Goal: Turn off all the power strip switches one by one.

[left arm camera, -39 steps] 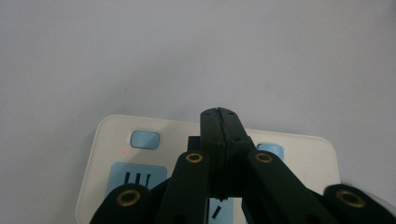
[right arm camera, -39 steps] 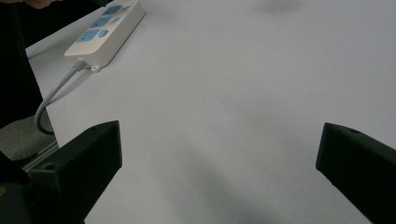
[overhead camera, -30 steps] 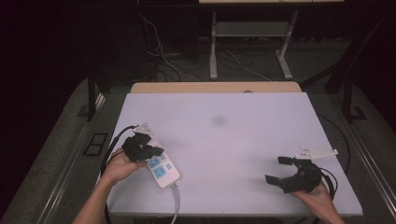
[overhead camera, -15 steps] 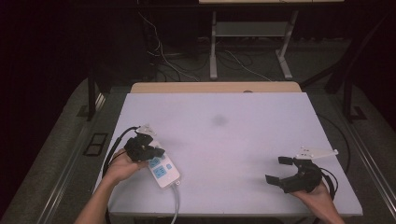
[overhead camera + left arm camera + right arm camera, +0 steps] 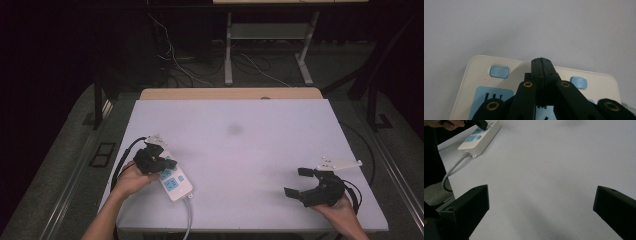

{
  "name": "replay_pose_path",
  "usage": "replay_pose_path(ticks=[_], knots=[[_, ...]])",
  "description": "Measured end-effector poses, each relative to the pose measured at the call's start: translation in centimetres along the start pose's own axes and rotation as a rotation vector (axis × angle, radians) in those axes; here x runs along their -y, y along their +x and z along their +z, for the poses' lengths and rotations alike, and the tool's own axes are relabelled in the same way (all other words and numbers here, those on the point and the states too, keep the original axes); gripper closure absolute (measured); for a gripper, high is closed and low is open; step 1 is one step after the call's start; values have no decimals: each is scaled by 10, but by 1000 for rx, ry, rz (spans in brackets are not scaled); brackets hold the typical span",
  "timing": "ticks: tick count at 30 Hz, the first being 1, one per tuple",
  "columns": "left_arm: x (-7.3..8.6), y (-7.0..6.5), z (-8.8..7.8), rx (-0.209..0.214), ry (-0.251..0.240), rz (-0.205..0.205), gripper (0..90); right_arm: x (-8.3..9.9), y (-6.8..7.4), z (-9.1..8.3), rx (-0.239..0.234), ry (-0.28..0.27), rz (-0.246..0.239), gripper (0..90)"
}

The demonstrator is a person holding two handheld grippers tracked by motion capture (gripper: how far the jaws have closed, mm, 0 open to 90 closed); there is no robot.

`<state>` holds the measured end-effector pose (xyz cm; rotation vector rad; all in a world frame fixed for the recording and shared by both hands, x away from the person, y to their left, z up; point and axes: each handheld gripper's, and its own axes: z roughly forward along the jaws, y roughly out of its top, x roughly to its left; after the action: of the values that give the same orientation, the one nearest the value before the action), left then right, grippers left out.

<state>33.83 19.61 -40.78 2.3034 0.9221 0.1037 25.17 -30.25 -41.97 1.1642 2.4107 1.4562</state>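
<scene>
Underfoot, grey carpet (image 5: 60, 185); above, white table (image 5: 260, 135).

We see a matt, smooth white counter (image 5: 260, 150) with a bare wood strip (image 5: 230, 93) along its far edge. At lower left, the power strip (image 5: 172, 182) looks like smooth cream plastic, with pale blue panels and a slight sheen. The left hand-held gripper (image 5: 541, 65) is matt black plastic with brass-coloured rivets. The strip's grey cable (image 5: 452, 171) looks rubbery.

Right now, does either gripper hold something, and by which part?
Nothing is held. The left gripper is shut, empty, over the power strip; the right gripper is open.
</scene>
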Motion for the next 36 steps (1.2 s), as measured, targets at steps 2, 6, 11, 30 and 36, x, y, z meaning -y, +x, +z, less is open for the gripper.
replay_pose_path(ticks=[2, 6, 11, 30, 36], knots=[[0, 1, 0, 6, 0, -9, 891, 0, 0, 0, 0, 1, -1, 2], [0, 2, 0, 18, 1, -28, 891, 0, 0, 0, 0, 1, 0, 2], [0, 2, 0, 14, 2, -31, 893, 0, 0, 0, 0, 1, -3, 2], [1, -2, 1, -19, -4, -23, 895, 0, 1, -1, 1, -3, -3, 2], [1, -3, 1, -20, 1, -18, 894, 0, 0, -1, 4, -3, -1, 2]])
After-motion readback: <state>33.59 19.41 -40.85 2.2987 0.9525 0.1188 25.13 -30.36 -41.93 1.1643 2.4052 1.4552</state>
